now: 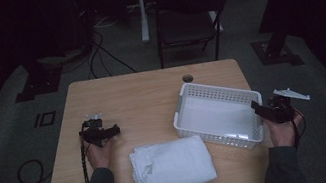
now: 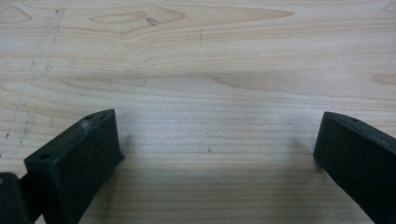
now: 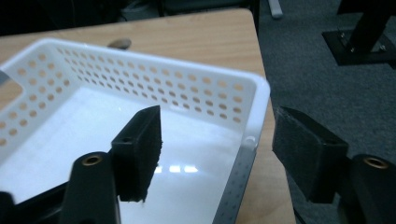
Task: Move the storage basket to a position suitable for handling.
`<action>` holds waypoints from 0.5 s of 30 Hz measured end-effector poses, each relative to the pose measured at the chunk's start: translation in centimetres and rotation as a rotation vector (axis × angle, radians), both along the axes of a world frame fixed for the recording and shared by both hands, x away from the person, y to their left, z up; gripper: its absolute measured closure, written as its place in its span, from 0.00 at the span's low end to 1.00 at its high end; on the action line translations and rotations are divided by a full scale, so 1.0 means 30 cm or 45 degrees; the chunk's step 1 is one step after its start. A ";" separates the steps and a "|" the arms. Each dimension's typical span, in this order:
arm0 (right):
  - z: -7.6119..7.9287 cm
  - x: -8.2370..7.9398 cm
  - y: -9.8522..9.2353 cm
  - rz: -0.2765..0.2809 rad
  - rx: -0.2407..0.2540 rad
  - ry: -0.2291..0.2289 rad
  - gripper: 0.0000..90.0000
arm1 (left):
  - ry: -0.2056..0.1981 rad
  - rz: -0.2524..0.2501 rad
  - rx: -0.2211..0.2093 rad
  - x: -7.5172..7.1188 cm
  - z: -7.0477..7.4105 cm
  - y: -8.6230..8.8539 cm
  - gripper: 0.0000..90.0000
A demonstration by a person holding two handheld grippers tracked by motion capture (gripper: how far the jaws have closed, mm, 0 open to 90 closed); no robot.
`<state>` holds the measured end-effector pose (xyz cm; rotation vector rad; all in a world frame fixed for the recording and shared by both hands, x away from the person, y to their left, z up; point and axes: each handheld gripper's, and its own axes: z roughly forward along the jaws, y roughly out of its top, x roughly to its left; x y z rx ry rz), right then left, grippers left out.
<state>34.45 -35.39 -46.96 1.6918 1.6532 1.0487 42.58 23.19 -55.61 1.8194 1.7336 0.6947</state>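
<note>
dim room seen from above. a light wooden table (image 1: 116, 97) with rounded corners and a small round grommet hole (image 1: 187, 78) near its far edge stands on grey carpet (image 1: 4, 150). beyond the table, a dark folding chair (image 1: 187, 23) sits before a white frame leg (image 1: 142, 11). black cables (image 1: 104, 56) run across the floor (one loops at the left (image 1: 28, 173)). dark stand bases (image 1: 40, 82) flank the table, another at right (image 1: 278, 51). the surrounding walls are lost in darkness.
</note>
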 end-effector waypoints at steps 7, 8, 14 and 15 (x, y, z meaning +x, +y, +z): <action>-0.035 -0.011 0.007 0.006 0.033 0.099 0.36 | 0.028 -0.025 0.001 -0.006 0.006 -0.028 0.01; -0.043 -0.021 0.013 -0.001 -0.002 0.127 0.35 | 0.033 -0.031 0.003 -0.008 0.008 -0.032 0.03; -0.067 -0.047 0.027 0.009 -0.041 0.231 0.39 | 0.107 -0.071 0.007 -0.037 0.041 -0.054 0.20; -0.080 -0.051 0.029 0.007 -0.060 0.272 0.45 | 0.117 -0.094 0.010 -0.043 0.046 -0.056 0.27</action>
